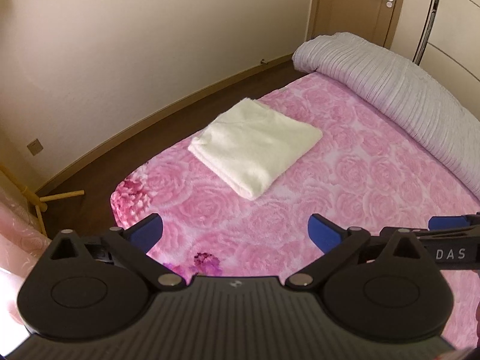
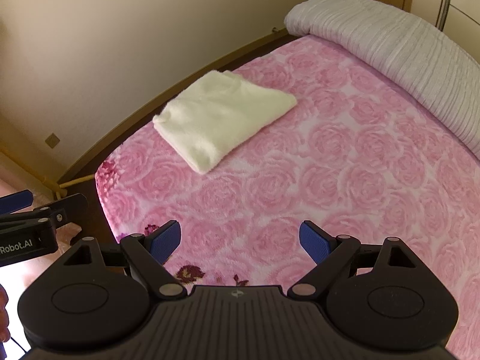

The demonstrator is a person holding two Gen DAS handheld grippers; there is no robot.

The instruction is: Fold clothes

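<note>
A cream fluffy garment (image 1: pixel 255 147) lies folded into a neat rectangle on the pink rose-patterned bed cover (image 1: pixel 345 198), near the bed's left edge. The right wrist view shows the same folded garment (image 2: pixel 222 117) on that cover (image 2: pixel 330 180). My left gripper (image 1: pixel 235 234) hovers over the cover in front of the garment, jaws wide apart and empty. My right gripper (image 2: pixel 240 240) hangs beside it, also open with nothing between its blue pads. Each gripper shows at the edge of the other's view.
A rolled grey ribbed quilt (image 1: pixel 399 90) lies along the bed's far right side. Dark wooden floor (image 1: pixel 150 126) and a cream wall run left of the bed. A door (image 1: pixel 387 6) stands at the back. A wooden stand's foot (image 1: pixel 60 195) rests on the floor.
</note>
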